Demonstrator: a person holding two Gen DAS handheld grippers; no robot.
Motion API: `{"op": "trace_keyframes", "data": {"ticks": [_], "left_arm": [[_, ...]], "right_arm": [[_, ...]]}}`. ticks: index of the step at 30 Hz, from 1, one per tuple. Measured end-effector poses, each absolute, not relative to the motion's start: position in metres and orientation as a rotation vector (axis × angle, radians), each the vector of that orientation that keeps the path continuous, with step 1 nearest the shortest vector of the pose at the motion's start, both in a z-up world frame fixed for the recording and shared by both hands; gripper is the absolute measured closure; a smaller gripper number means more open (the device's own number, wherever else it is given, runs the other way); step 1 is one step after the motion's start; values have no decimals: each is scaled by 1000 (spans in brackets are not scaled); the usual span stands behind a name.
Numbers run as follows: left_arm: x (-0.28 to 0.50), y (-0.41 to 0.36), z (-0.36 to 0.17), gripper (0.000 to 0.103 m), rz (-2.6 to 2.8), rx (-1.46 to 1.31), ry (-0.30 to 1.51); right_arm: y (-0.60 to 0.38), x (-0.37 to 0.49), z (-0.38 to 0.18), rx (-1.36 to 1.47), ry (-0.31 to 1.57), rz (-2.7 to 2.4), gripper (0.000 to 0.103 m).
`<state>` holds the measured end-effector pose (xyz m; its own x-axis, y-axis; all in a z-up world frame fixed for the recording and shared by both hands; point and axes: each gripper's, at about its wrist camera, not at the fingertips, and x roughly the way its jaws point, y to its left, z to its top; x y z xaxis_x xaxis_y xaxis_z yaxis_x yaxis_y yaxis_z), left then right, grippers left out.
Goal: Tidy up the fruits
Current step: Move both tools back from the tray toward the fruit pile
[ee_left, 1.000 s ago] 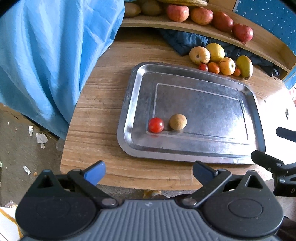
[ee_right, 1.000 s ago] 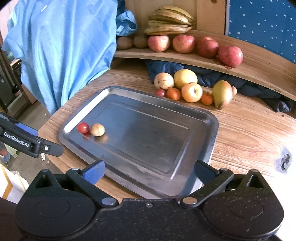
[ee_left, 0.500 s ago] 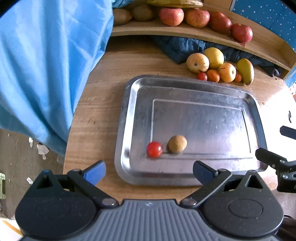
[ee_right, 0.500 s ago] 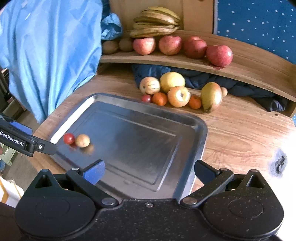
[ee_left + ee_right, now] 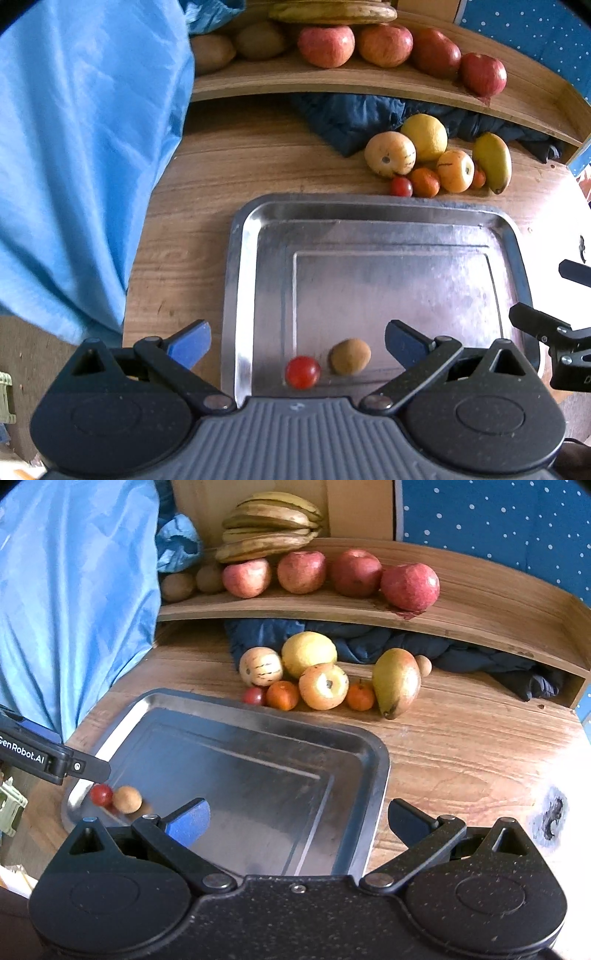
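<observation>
A metal tray point(image 5: 240, 280) point(image 5: 373, 775) lies on the wooden table. In its near left corner sit a red cherry tomato point(image 5: 302, 372) point(image 5: 101, 794) and a small brown round fruit point(image 5: 349, 356) point(image 5: 127, 799). My left gripper point(image 5: 297, 341) hangs open just above and before them, nothing between its fingers. My right gripper point(image 5: 297, 821) is open over the tray's near right edge. Behind the tray lies a cluster: a striped pale fruit point(image 5: 260, 666), a lemon point(image 5: 309, 654), an apple point(image 5: 323, 686), two oranges point(image 5: 282, 695), a tomato point(image 5: 254, 696) and a mango point(image 5: 396, 682).
A curved wooden shelf point(image 5: 480, 605) at the back carries several red apples point(image 5: 410, 586), kiwis point(image 5: 178, 587) and bananas point(image 5: 271, 528). Dark blue cloth point(image 5: 424, 646) lies under it. A light blue sheet point(image 5: 85, 147) hangs at the left. The table edge point(image 5: 127, 314) drops off at left.
Both grippers have moved forward toward the fruit pile; the tray, tomato and brown fruit now sit lower and nearer in both views. Both stay open.
</observation>
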<state>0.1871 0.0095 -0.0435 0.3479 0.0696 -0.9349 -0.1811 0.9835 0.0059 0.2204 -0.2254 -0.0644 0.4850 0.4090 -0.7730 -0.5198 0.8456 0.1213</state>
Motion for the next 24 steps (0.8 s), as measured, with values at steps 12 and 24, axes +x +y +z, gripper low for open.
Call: {"op": "trace_keyframes", "data": {"ticks": [12, 24], "left_arm": [[215, 13, -50, 1, 117, -88, 1211], [249, 16, -53, 1, 65, -98, 1188]], "right_arm": [[-221, 237, -72, -109, 923, 522, 1], [-212, 253, -75, -79, 916, 475, 1]]}}
